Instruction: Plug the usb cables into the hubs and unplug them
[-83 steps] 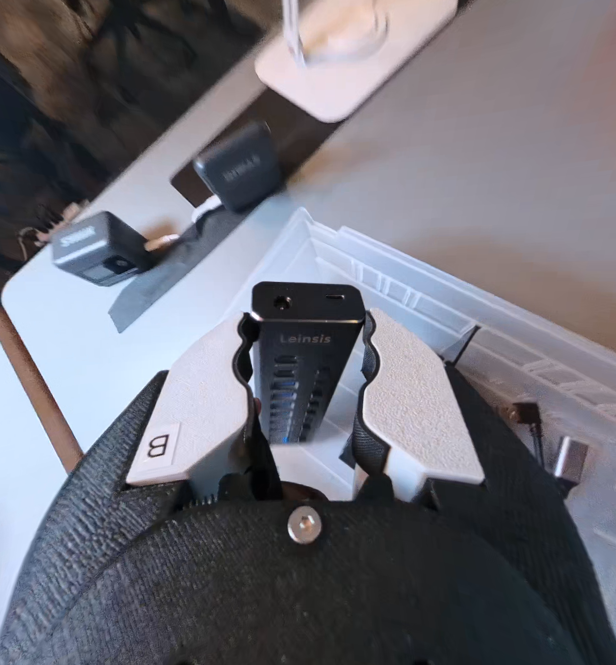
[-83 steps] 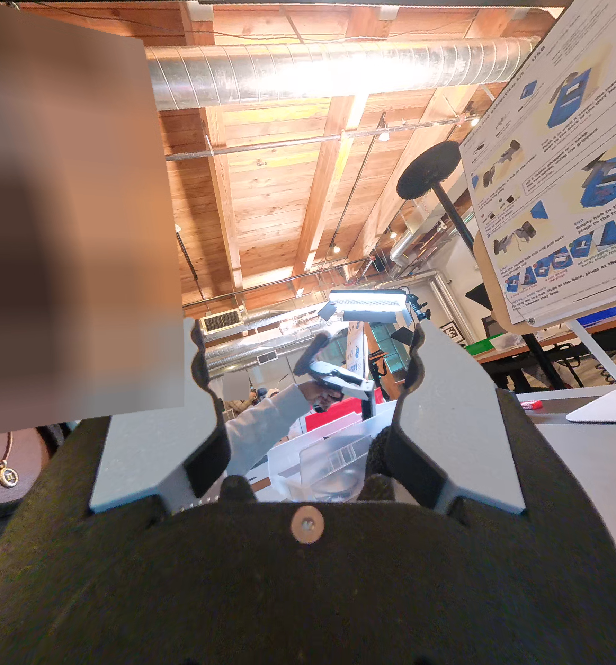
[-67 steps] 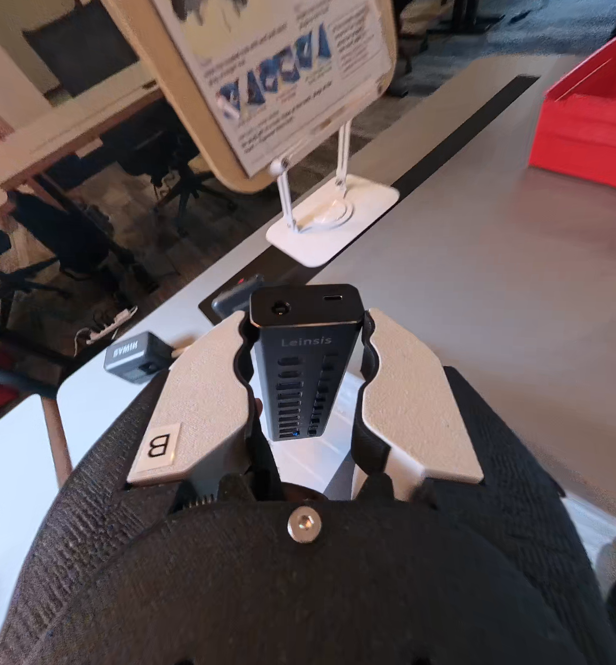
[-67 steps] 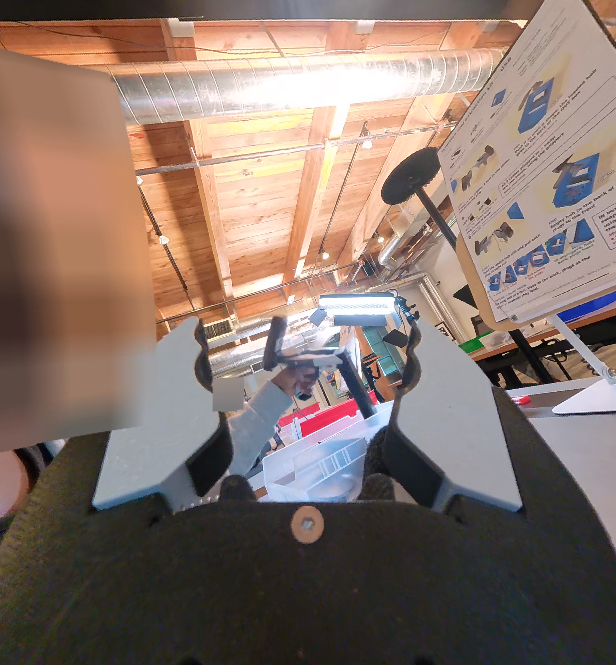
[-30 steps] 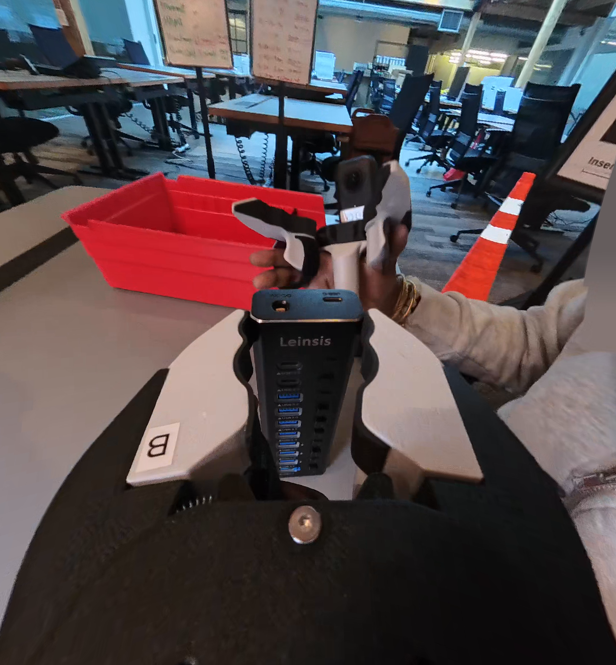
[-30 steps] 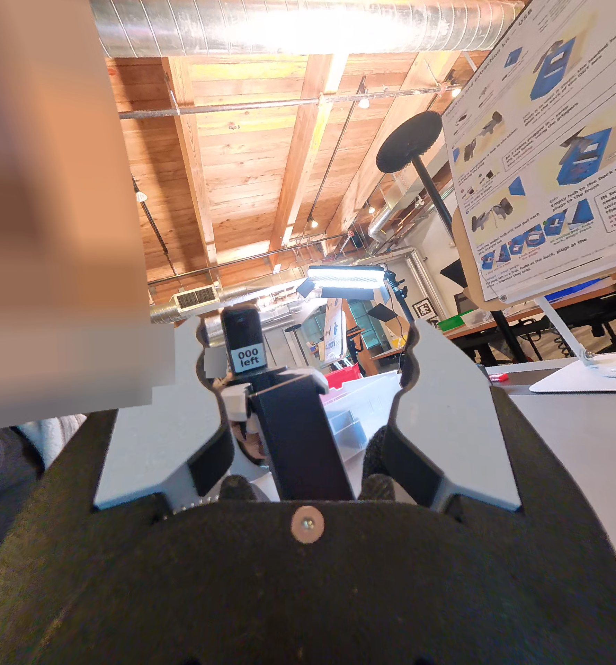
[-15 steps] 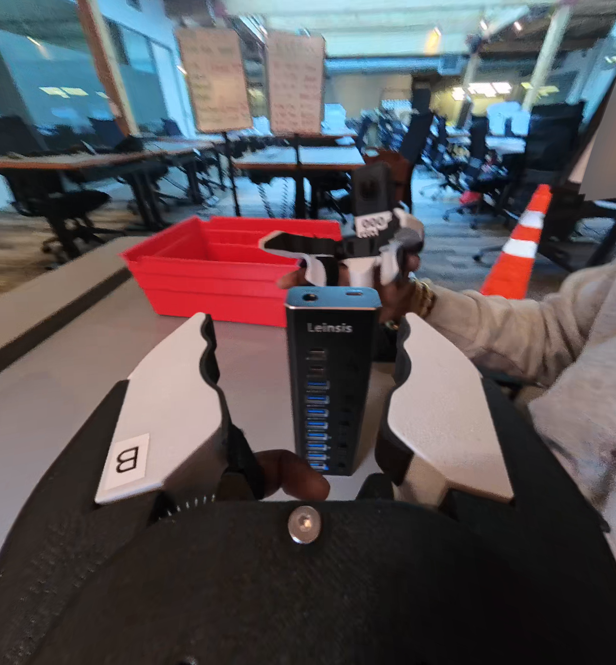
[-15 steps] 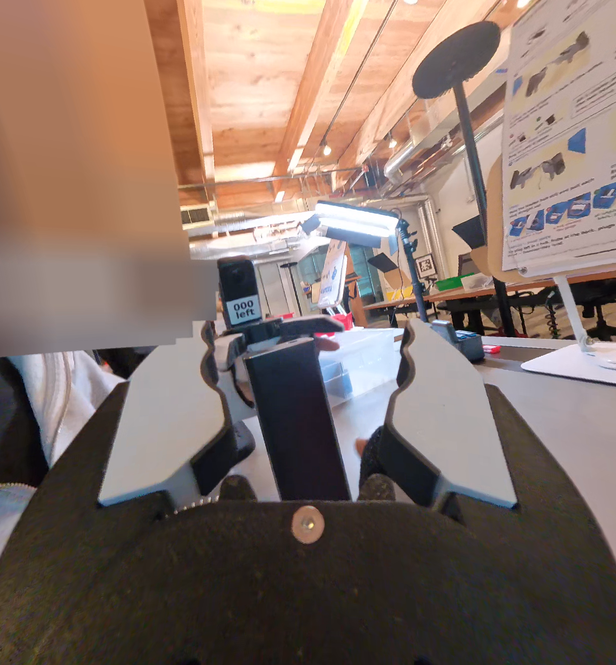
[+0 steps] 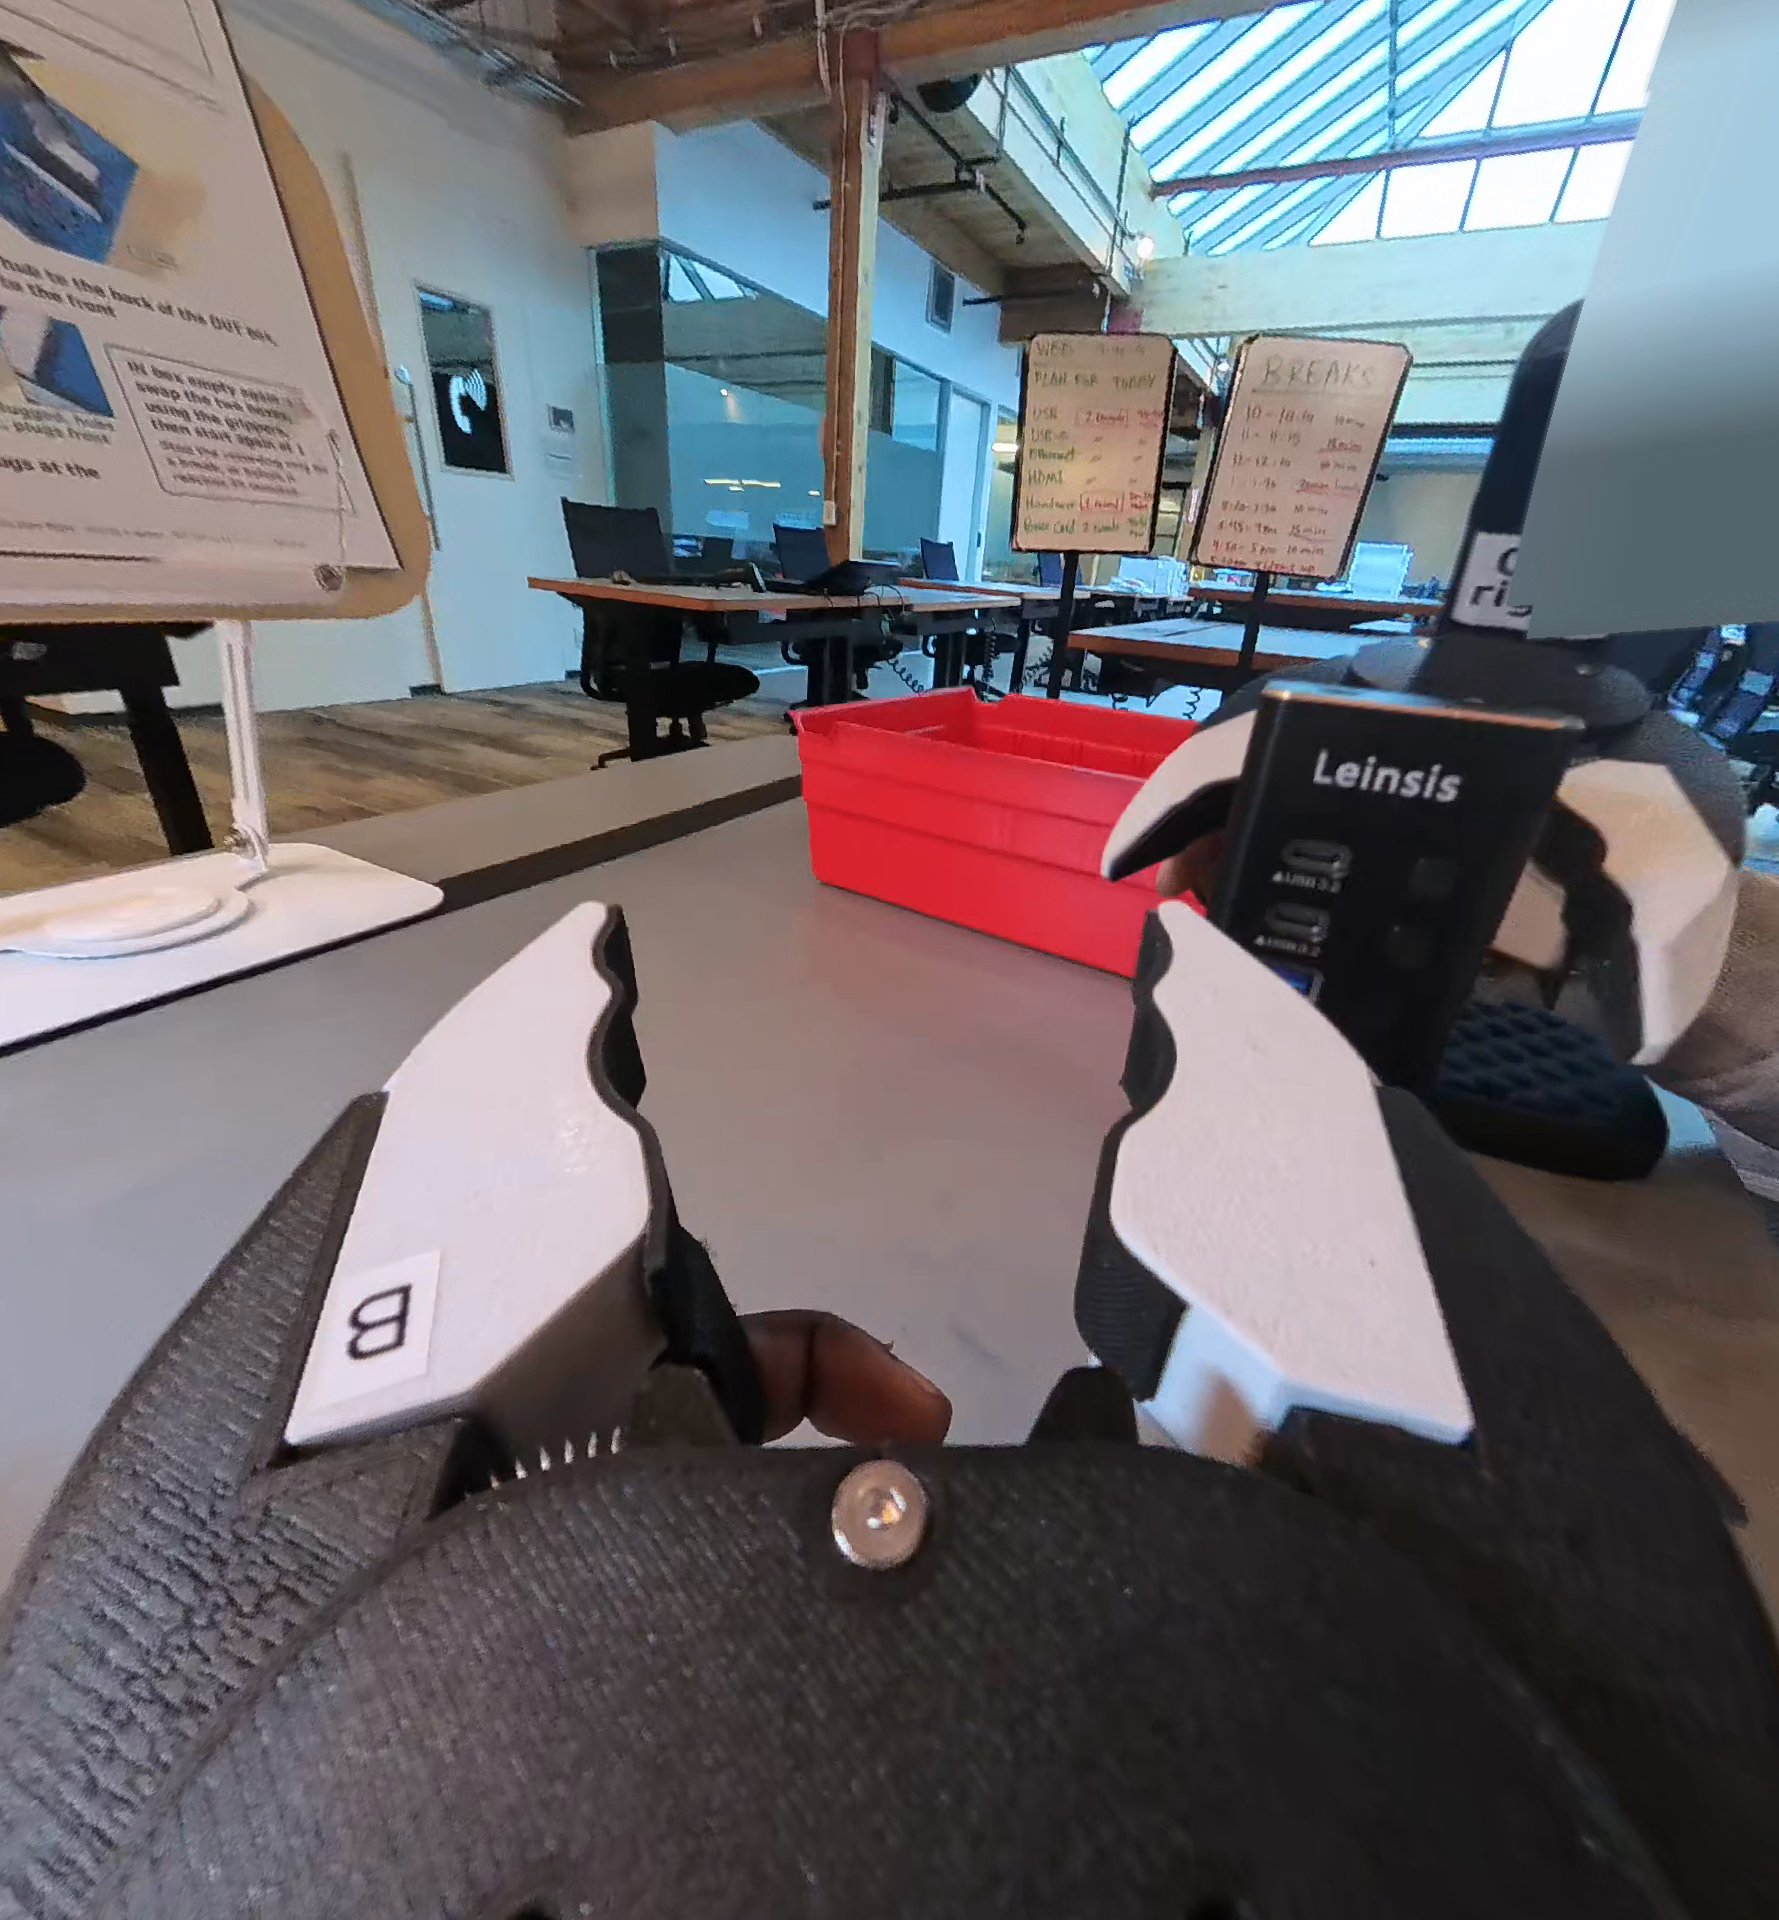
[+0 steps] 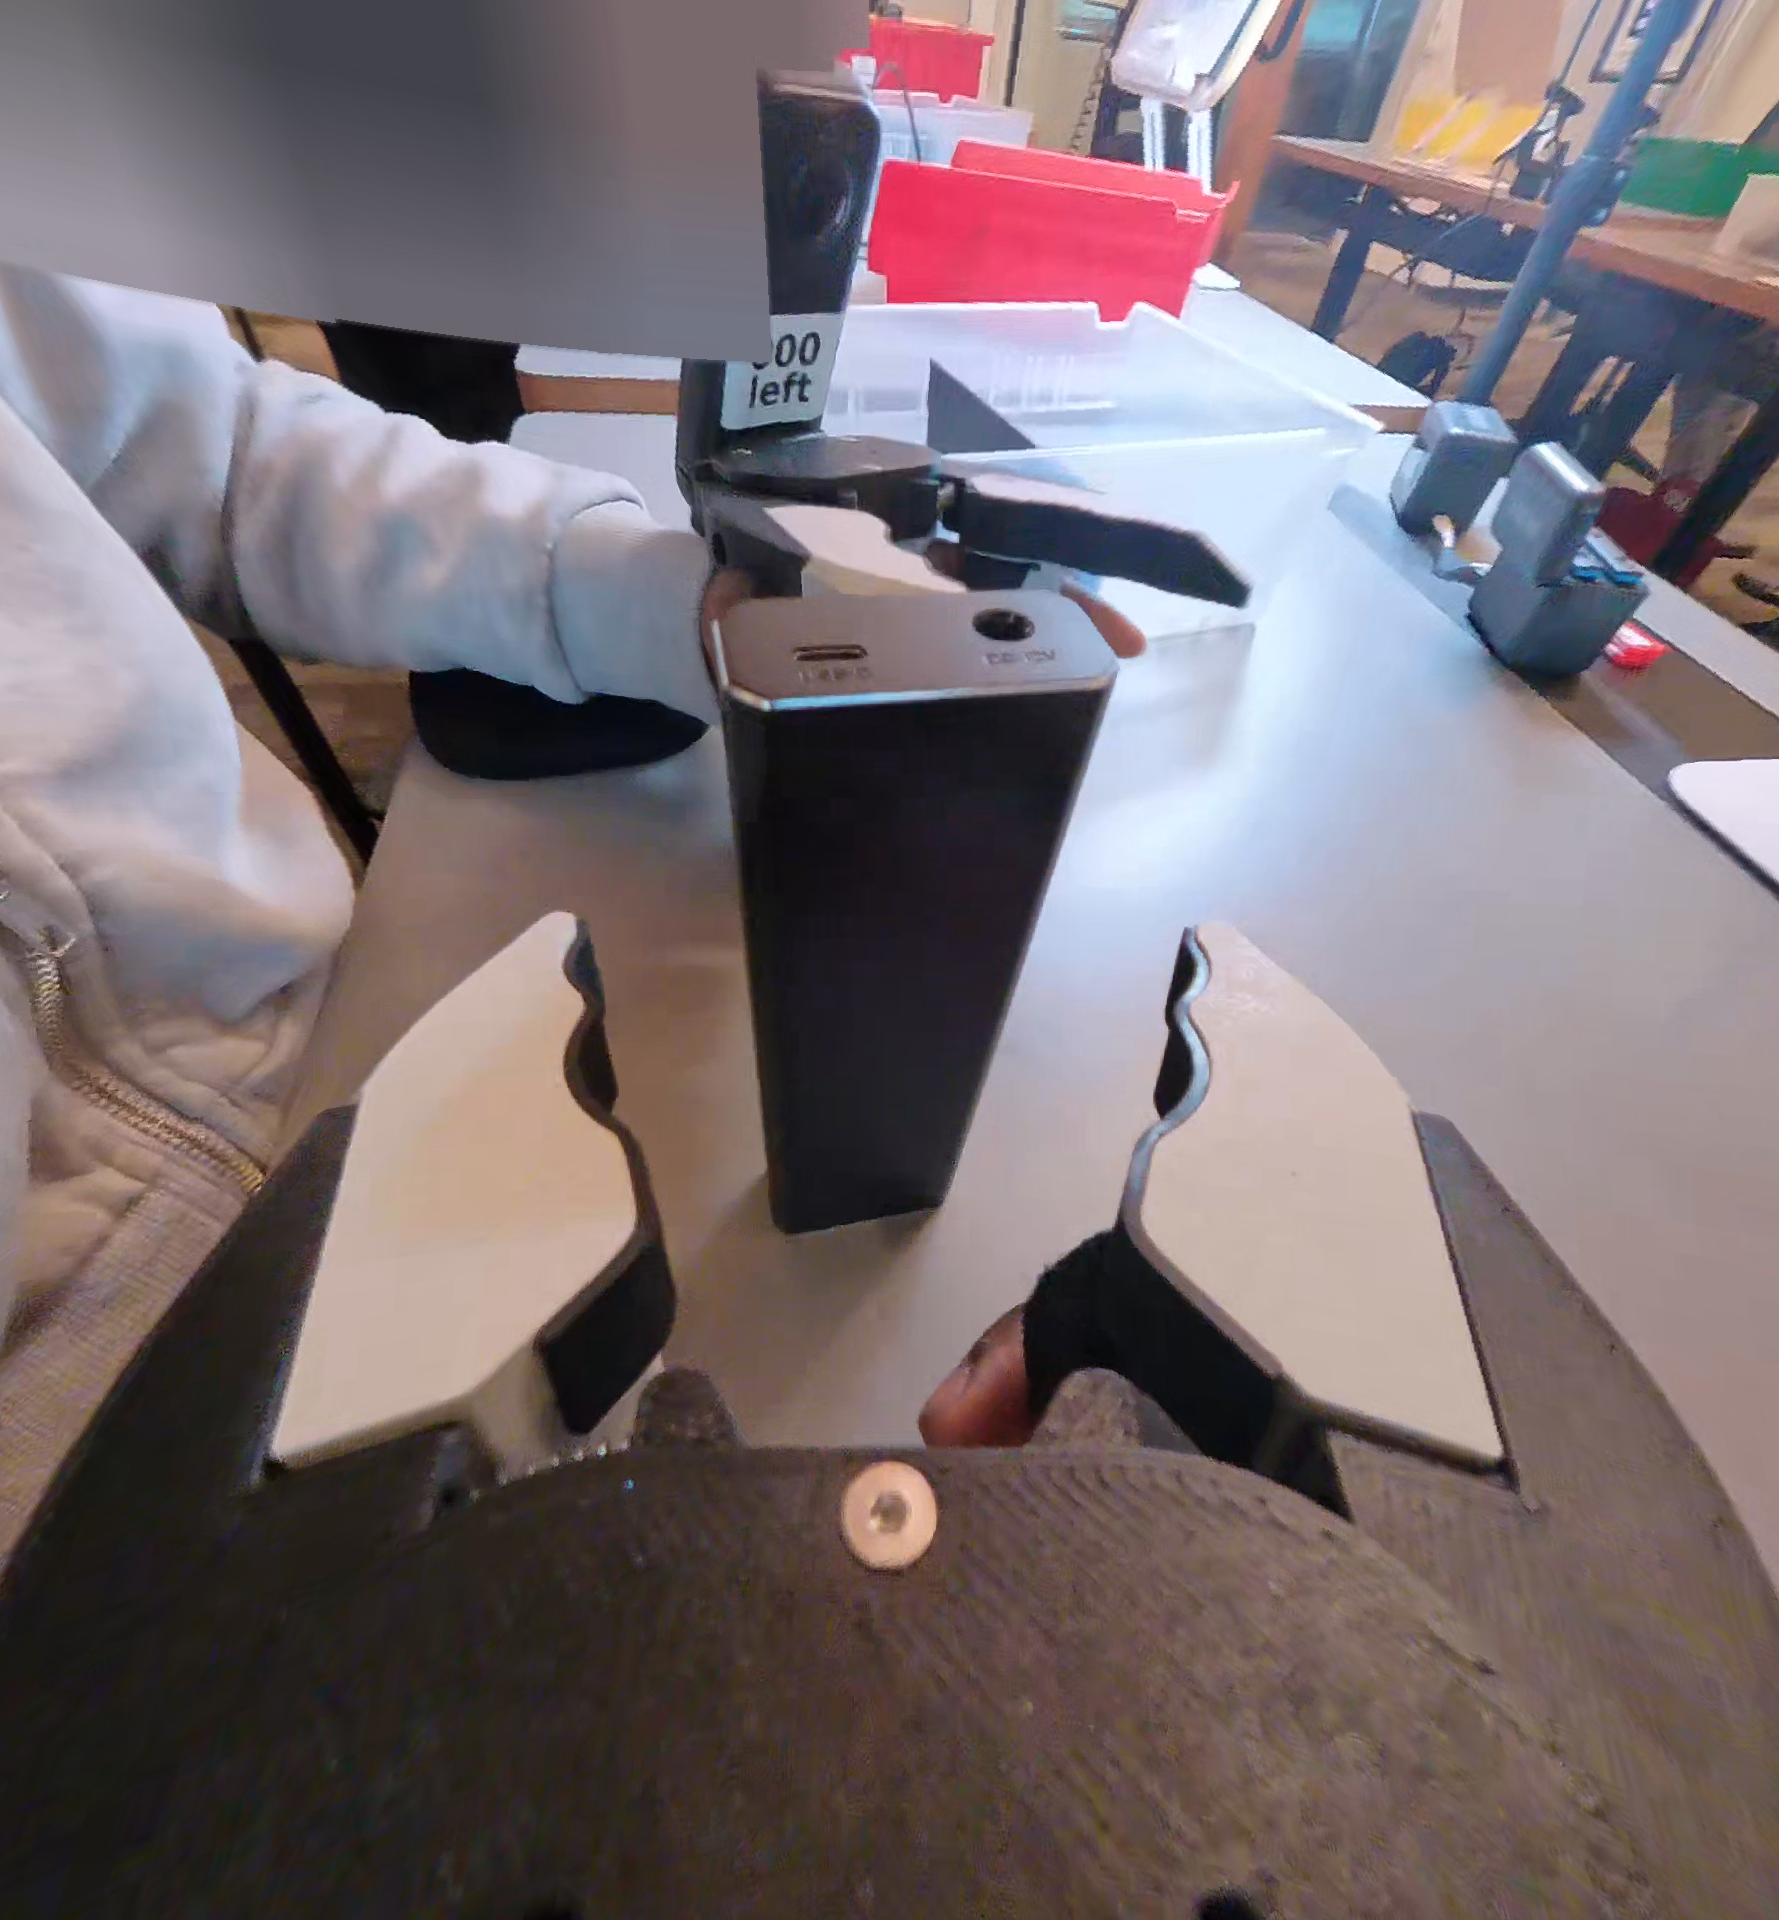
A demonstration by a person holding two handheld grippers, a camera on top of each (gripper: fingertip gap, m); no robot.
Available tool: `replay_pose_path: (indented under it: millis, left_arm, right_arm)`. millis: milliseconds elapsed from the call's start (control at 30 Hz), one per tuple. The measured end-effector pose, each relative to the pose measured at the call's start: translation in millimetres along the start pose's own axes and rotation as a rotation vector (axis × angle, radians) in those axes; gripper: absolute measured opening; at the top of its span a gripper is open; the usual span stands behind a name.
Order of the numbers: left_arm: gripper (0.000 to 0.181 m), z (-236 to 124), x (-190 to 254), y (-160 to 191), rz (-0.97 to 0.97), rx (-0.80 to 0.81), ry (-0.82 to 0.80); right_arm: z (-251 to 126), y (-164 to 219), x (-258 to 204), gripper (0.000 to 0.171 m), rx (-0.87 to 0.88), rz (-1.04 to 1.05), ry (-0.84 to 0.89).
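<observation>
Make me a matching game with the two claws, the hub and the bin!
Things:
1. hub
2. bin
3. left claw
4. right claw

Descriptions:
A. open, with nothing between its fingers
B. open, with one finger on each side of the hub
C. black, standing upright on the table
D. red, sitting farther back on the table

Pairs: 1-C, 2-D, 3-A, 4-B

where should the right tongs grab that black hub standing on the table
Grip the hub mid-body across its two narrow sides, coming level from the plain back face. It stands upright on the table, already between the open right tongs, and that leaves its ports clear.
</observation>
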State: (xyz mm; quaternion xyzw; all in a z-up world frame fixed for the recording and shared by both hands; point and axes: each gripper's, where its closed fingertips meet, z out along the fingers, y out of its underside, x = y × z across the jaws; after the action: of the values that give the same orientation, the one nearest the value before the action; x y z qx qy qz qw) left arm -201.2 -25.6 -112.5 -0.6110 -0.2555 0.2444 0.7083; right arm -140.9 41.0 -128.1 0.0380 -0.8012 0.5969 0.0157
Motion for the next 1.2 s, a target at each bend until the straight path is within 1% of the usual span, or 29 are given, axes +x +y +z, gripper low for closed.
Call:
replay_pose_path:
  millis: [100, 167, 200, 367, 433, 567, 733, 1000, 1100, 1200]
  left_arm:
    - [0.092, 1, 1, 4, 0.005, -0.017, 0.01]
    - [0.092, 0, -2, 3, 0.005, -0.017, 0.002]
    - [0.092, -1, -4, 2, -0.002, -0.016, -0.006]
    - [0.091, -3, -13, 4, -0.053, -0.023, -0.031]
    - [0.091, -2, -13, 5, -0.047, -0.031, -0.033]
    - [0.09, -2, -12, 6, -0.029, -0.042, -0.028]
    - [0.09, -2, -14, 7, -0.025, -0.05, -0.036]
    - [0.089, -1, -13, 9, -0.002, -0.062, -0.037]
    - [0.088, -1, -13, 9, 0.001, -0.063, -0.034]
    - [0.088, -1, -12, 10, 0.0, -0.068, -0.032]
  right_arm:
    - [13, 1, 2, 0.094, 0.0, -0.015, -0.024]
    - [19, -1, 6, 0.076, 0.024, -0.049, -0.023]
    - [20, -3, 1, 0.063, 0.046, -0.057, -0.068]
    - [17, -4, 3, 0.061, 0.119, -0.021, -0.203]
    - [11, -3, 5, 0.061, 0.121, -0.016, -0.27]
    - [7, -2, 10, 0.061, 0.107, 0.021, -0.351]
    - [9, -2, 16, 0.061, 0.119, 0.018, -0.353]
    - [2, 3, 3, 0.061, 0.02, -0.075, -0.395]
    - [0, 1, 0, 0.063, 0.014, -0.06, -0.366]
    - [0, -5, 3, 0.067, 0.064, -0.044, -0.314]
